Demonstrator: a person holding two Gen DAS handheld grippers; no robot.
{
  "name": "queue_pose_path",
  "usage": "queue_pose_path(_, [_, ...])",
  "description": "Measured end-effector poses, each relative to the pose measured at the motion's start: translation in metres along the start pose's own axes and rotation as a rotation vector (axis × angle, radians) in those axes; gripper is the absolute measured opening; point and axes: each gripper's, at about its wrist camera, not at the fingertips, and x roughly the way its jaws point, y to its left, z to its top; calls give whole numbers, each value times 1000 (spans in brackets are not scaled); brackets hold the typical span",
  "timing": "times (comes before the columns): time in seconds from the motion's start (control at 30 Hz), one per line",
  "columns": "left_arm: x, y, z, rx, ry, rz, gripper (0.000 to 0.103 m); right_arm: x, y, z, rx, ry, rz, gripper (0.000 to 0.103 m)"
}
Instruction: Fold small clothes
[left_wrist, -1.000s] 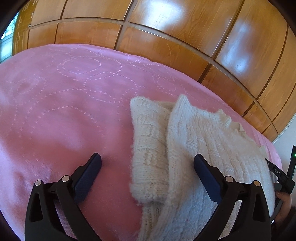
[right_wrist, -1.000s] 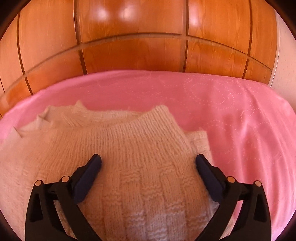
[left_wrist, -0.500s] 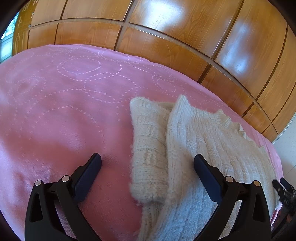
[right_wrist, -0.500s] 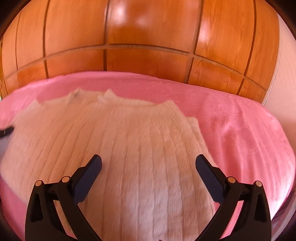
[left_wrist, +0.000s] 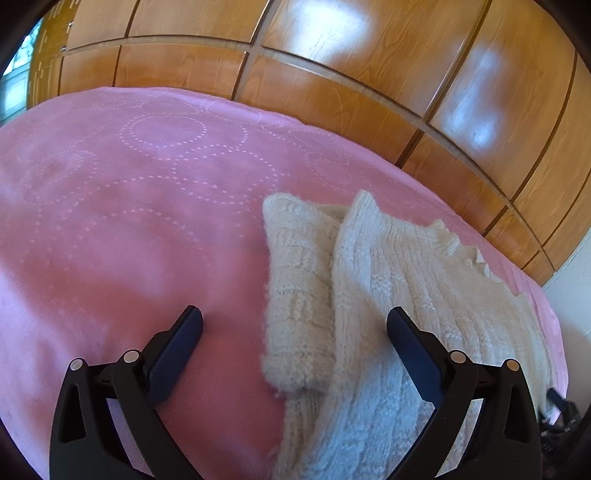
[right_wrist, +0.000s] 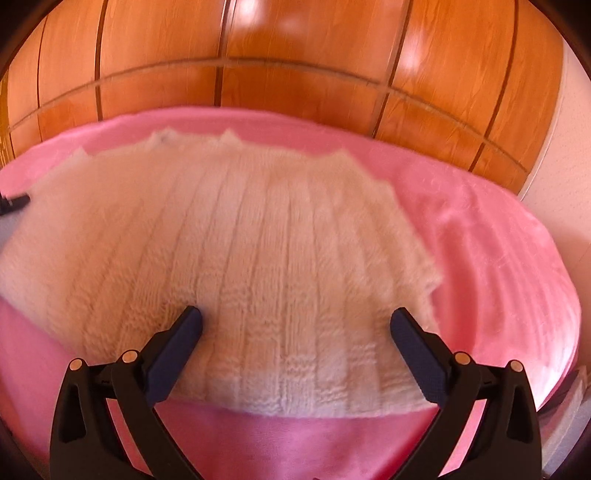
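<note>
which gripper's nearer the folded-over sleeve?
Left. The left gripper hangs open right at the sleeve; the right gripper, open too, is over the sweater body.

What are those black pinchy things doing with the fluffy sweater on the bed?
A person is folding a cream knitted sweater on a pink bedspread with dotted circles, using two hand-held grippers. Right now both the left gripper and the right gripper are open and holding nothing. One sleeve is already folded in over the body. The wooden panelled wardrobe stands behind the bed.
</note>
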Motion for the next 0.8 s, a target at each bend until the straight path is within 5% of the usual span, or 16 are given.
queue_pose_path(0.17, [-9,-2,-1,-41,50,-75,96,-1,6,-6,-28,-61,-43,101])
queue_pose_path(0.43, [-11,10,-3,-122,95,-144,72,-1,1,-11,40,-71,-23,101])
queue_pose_path(0.57, [-2,18,-1,-201,127,-227,46,-1,0,-11,53,-70,-16,101])
queue_pose_path(0.7, [15,14,7,-173,161,-261,45,-1,-2,-12,64,-73,-11,101])
queue_pose_path(0.8, [18,14,10,-221,180,-261,28,-1,-3,-12,65,-72,-9,101])
